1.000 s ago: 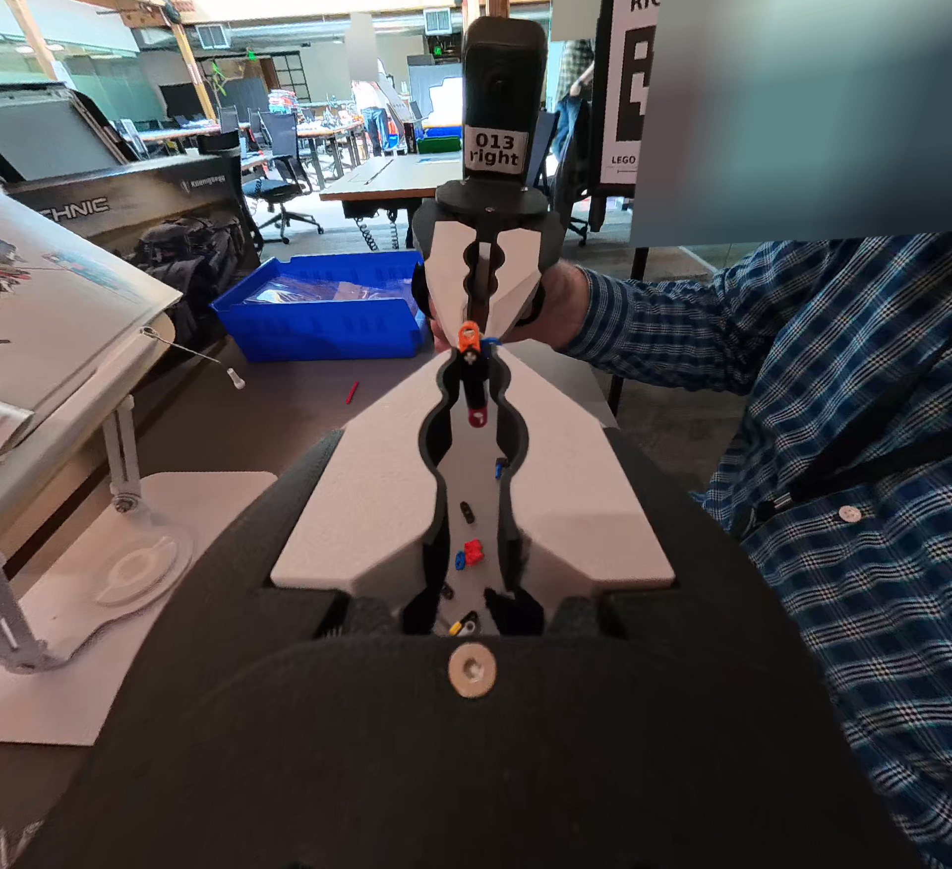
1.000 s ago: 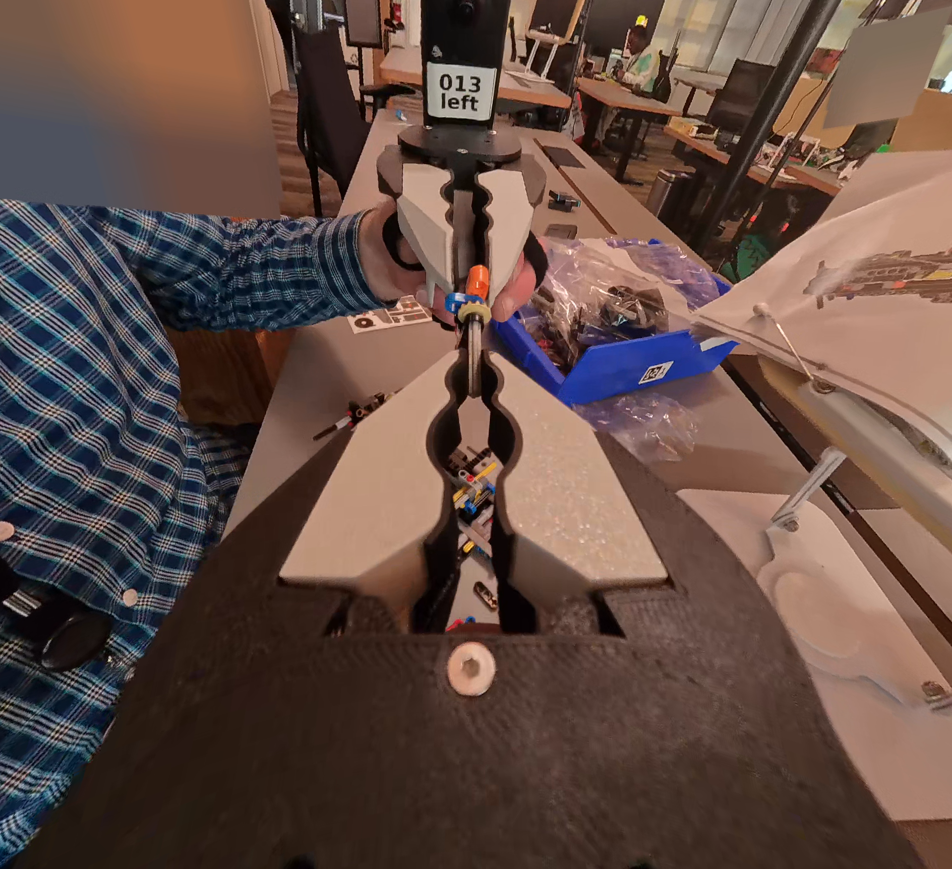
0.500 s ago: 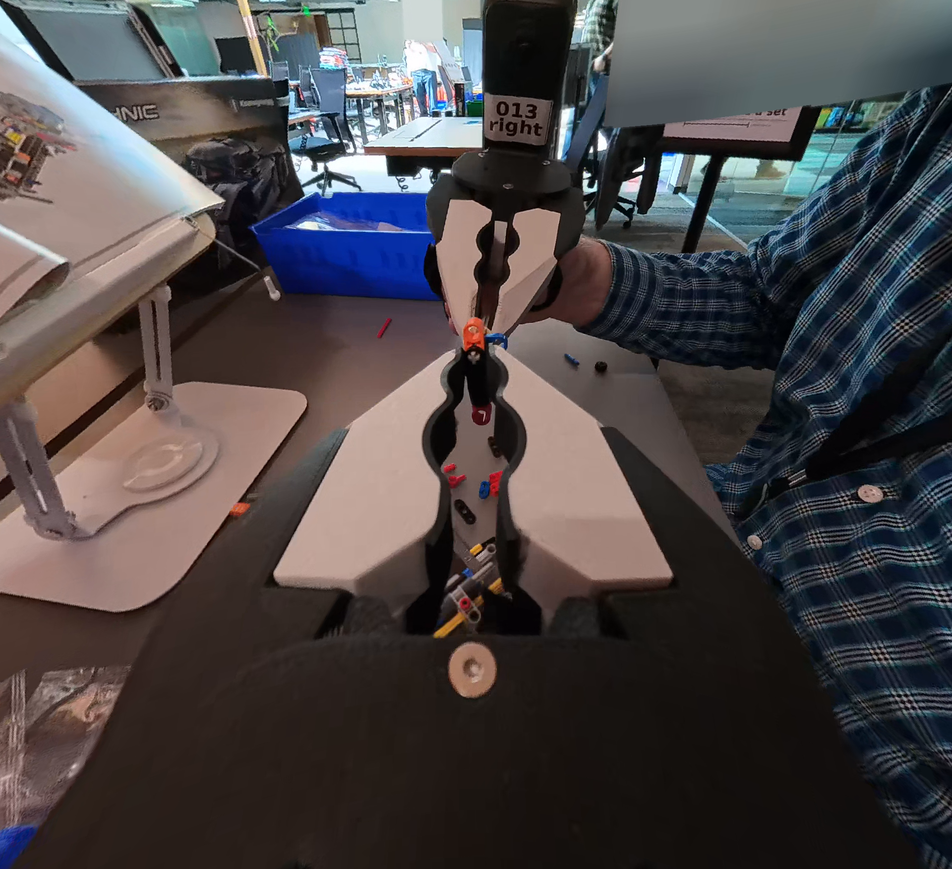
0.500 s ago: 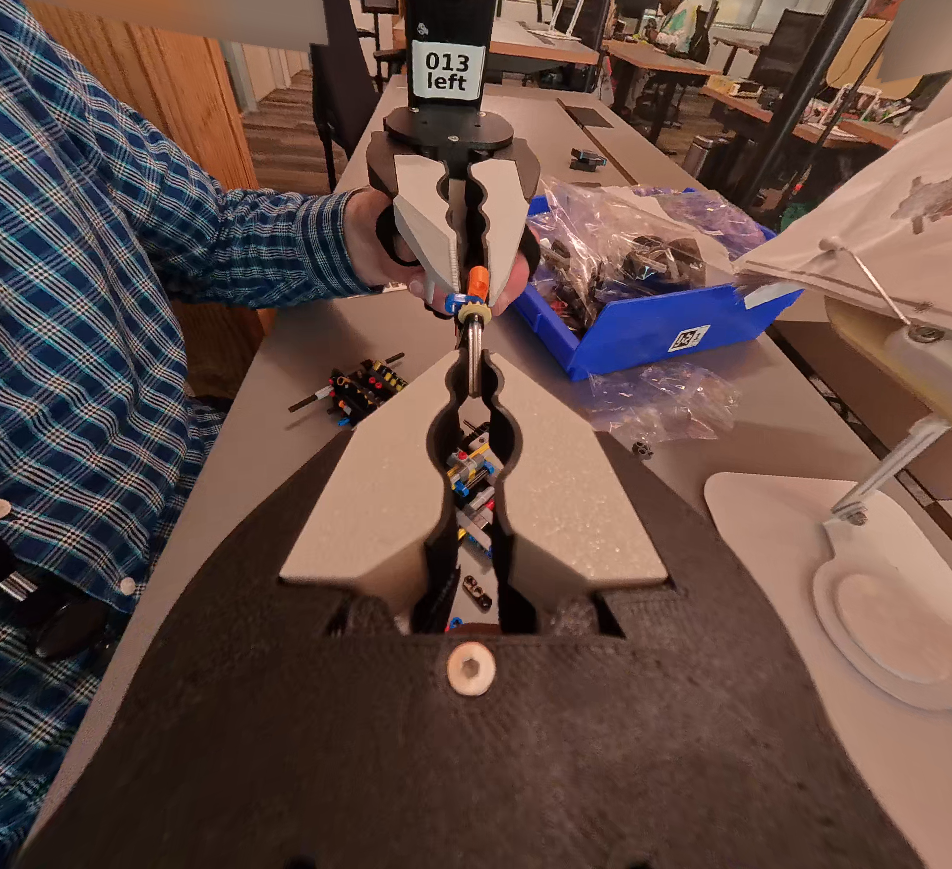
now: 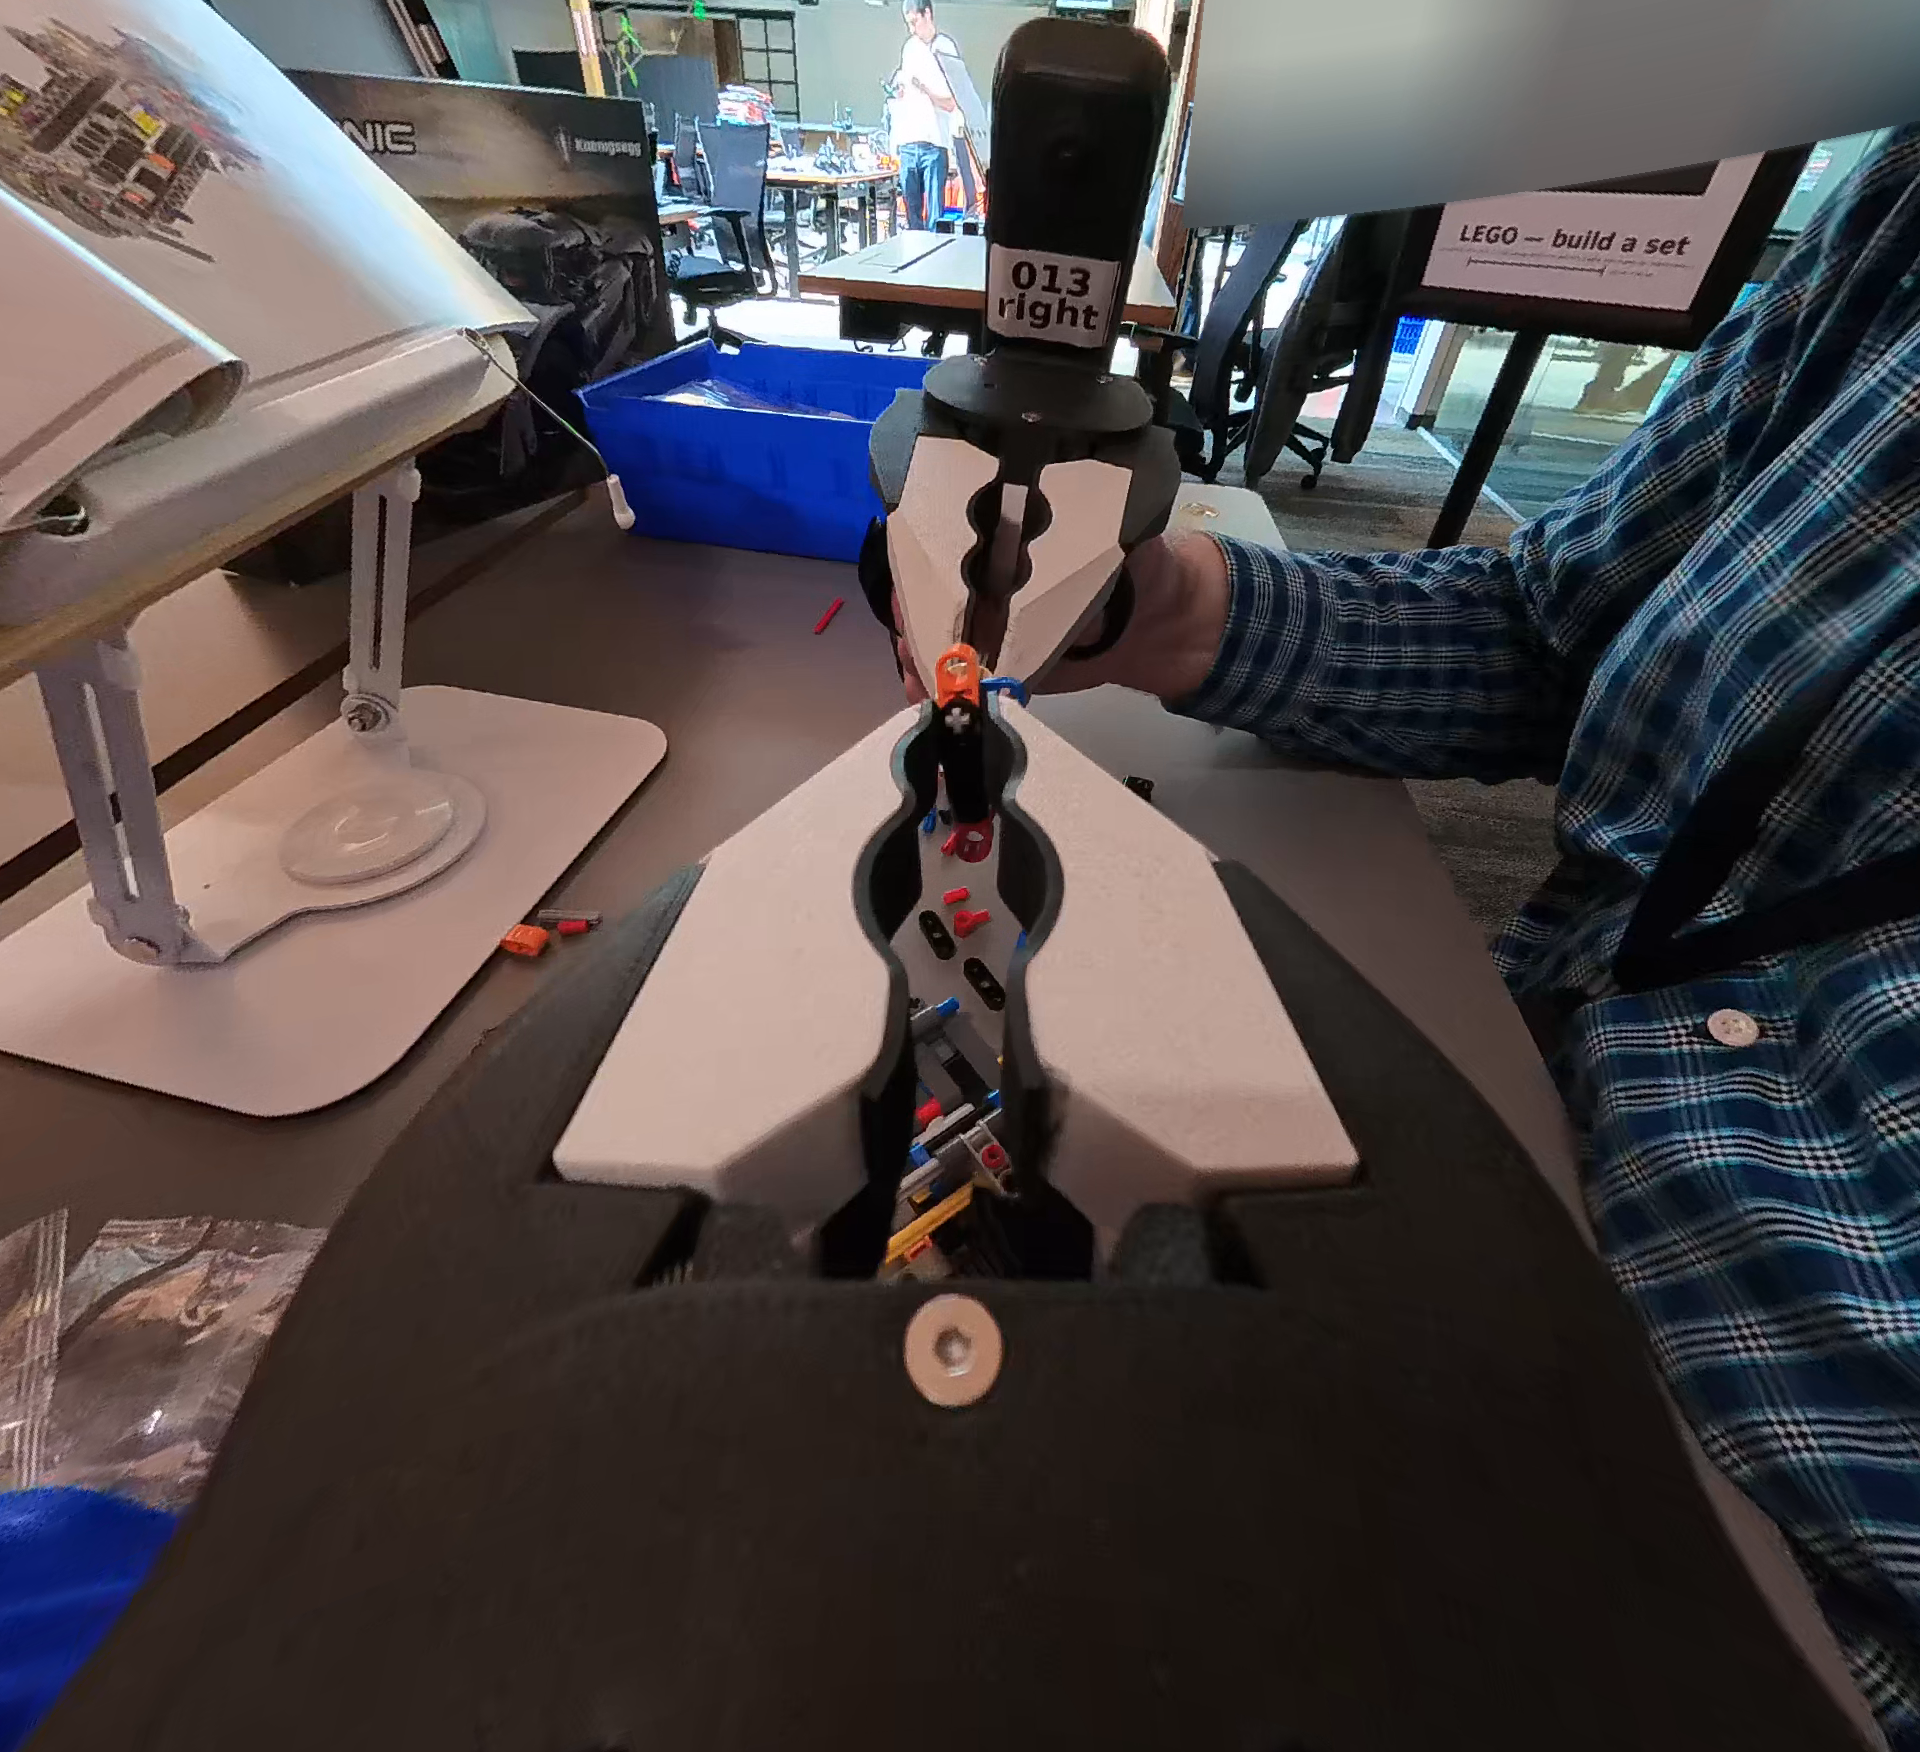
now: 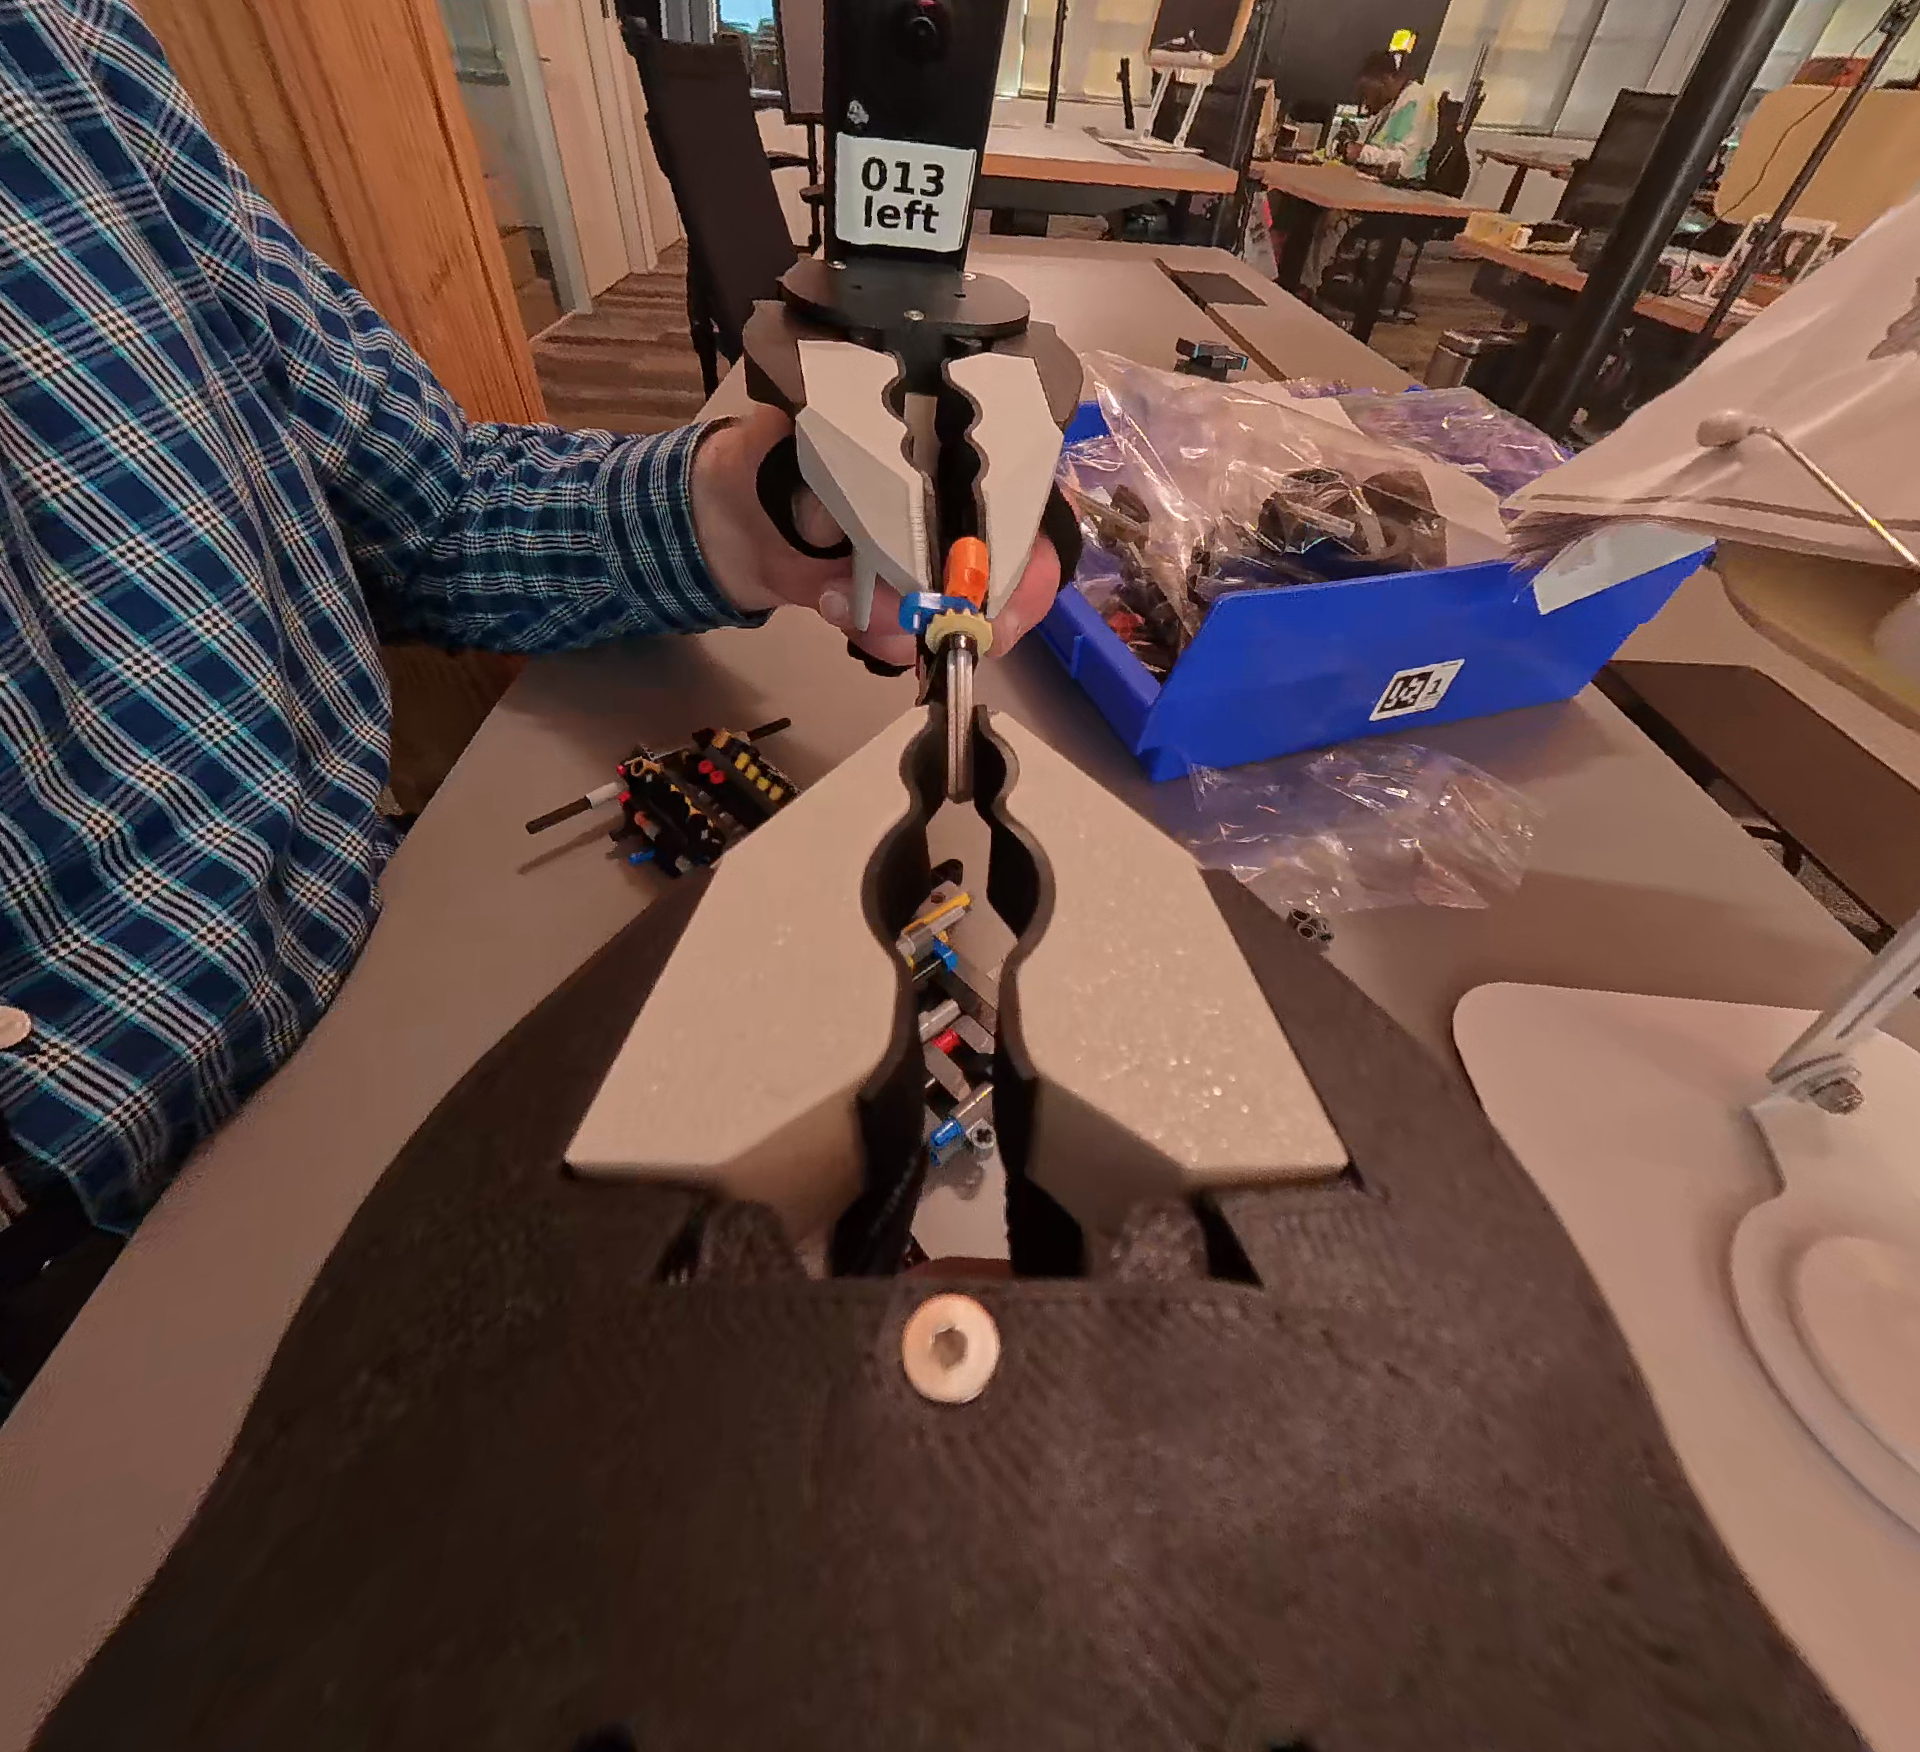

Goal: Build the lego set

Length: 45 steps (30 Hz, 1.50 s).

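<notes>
Lego assembly [image 5: 961,746] clenched tip-to-tip by both tools; its middle hidden between fingertips

Lettering present, wording not copied: white label [image 5: 1049,296] on camera above right gripper [image 5: 977,668], like label [image 6: 904,193] above left gripper [image 6: 951,627], white framed sign [image 5: 1569,248] on stand, branded dark box [image 5: 488,144], coded sticker [image 6: 1415,689] on blue bin [image 6: 1278,663].
</notes>
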Motion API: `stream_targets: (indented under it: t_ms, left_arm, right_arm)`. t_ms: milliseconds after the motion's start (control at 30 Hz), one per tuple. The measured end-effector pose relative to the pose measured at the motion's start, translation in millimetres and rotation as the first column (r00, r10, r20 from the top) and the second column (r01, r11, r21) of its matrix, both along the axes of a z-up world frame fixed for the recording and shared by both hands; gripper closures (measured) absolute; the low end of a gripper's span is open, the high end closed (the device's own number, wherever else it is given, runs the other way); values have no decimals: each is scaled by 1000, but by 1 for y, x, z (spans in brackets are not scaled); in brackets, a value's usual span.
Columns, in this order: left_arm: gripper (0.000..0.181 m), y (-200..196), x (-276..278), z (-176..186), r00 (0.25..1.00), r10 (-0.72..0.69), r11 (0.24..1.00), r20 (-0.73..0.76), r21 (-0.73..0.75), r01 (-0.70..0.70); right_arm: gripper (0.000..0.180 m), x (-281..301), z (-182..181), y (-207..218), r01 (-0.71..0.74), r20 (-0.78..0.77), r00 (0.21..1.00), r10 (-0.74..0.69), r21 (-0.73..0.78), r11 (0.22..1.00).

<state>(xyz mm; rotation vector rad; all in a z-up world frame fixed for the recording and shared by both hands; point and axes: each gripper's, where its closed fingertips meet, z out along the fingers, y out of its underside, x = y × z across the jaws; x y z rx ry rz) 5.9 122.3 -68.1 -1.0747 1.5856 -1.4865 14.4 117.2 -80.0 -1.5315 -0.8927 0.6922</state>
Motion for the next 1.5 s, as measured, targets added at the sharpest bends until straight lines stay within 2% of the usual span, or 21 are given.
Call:
stream_targets:
  t_ms: [633,833,1067,1500]
  left_arm:
    - [175,5,4,-7,1000,15,1000,-22,-21,-15]
    - [175,6,5,-8,1000,20,999,-20,-24,-21]
    - [175,4,5,-15,999,5,1000,-44,-3,-5]
    - [176,3,9,-19,999,4,1000,-39,2,-4]
  right_arm:
    - [179,3,-9,5,13,-25,1000,-13,-8,1000]
    - [179,4,-10,6,31,-5,1000,-31,-3,1000]
    - [179,5,-16,4,62,87,994,-62,3,998]
    - [179,10,-18,3,83,109,990,-86,36,996]
